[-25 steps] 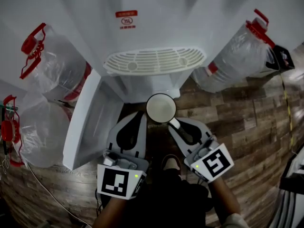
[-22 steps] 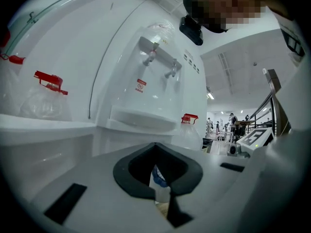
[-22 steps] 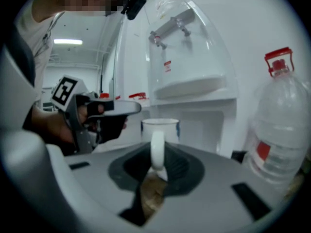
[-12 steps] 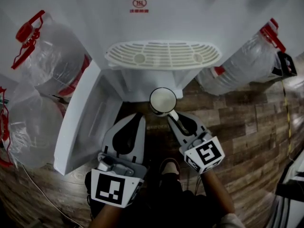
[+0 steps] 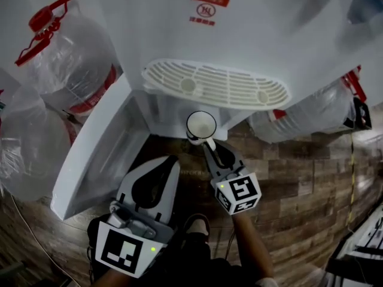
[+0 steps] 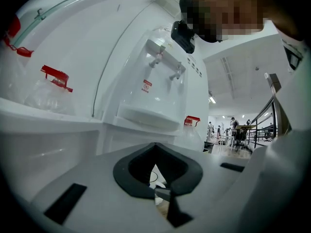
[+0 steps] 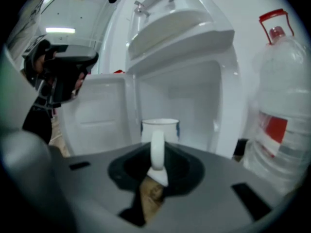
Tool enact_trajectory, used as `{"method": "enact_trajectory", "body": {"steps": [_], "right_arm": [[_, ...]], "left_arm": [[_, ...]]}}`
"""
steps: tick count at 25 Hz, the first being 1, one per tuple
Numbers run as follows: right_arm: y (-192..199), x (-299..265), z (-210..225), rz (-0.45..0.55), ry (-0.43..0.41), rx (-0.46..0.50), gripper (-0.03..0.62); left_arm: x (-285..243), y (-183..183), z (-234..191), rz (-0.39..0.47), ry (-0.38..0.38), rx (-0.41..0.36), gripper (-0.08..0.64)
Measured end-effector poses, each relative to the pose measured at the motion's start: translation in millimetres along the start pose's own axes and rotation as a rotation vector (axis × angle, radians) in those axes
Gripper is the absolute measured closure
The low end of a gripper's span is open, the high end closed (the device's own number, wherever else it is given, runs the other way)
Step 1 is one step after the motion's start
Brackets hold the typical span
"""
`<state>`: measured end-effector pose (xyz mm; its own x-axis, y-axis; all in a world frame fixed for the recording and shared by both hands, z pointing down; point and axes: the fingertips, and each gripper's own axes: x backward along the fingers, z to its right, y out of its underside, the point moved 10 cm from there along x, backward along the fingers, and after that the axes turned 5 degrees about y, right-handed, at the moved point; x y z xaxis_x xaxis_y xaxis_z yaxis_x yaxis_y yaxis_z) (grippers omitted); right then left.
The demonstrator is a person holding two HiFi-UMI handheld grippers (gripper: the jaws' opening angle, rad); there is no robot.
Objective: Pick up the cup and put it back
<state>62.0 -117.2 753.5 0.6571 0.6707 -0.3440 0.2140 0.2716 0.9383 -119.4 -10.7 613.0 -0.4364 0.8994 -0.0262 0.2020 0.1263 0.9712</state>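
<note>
The right gripper (image 5: pixel 209 145) is clamped on the handle (image 7: pixel 157 149) of the white cup (image 5: pixel 200 125). It holds the cup upright just below the drip tray (image 5: pixel 215 85) of the water dispenser (image 5: pixel 239 34), at the mouth of its lower cabinet. The cabinet's door (image 5: pixel 96 142) hangs open to the left. The left gripper (image 5: pixel 170 160) hangs nearer, to the left, its jaws together with nothing between them.

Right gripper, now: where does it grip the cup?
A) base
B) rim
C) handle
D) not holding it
C: the right gripper view shows the right gripper clamped on the handle of the white cup, which stands upright beyond it.
</note>
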Motion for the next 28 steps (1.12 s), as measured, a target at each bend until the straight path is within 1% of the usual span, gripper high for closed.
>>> {"method": "enact_trajectory", "body": {"steps": [7,9,13,19,28], "right_arm": [[16.3,-32.2,4.7,-0.025,0.006,-0.029,0.518],[20.1,-39.9,7.5,-0.026,0.011,-0.047,0.518],[28.9,-49.6,16.8,-0.035,0.050,-0.061,0.518],[38.6,-64.0,25.9,-0.047,0.076,-0.090,0.520],[42.5,-84.0,21.7,-0.056,0.074,-0.067,0.519]], "left_arm": [[-5.3,6.4,-6.6,-0.009,-0.017,0.014,0.552],[-4.9,6.7,-8.0,-0.015,-0.025,0.008,0.554],[-4.2,6.1,-8.2,-0.016,-0.020,-0.002,0.552],[-1.4,6.3,-10.5,-0.036,-0.032,-0.030,0.552],[0.1,8.5,-15.2,-0.045,-0.036,-0.037,0.554]]}}
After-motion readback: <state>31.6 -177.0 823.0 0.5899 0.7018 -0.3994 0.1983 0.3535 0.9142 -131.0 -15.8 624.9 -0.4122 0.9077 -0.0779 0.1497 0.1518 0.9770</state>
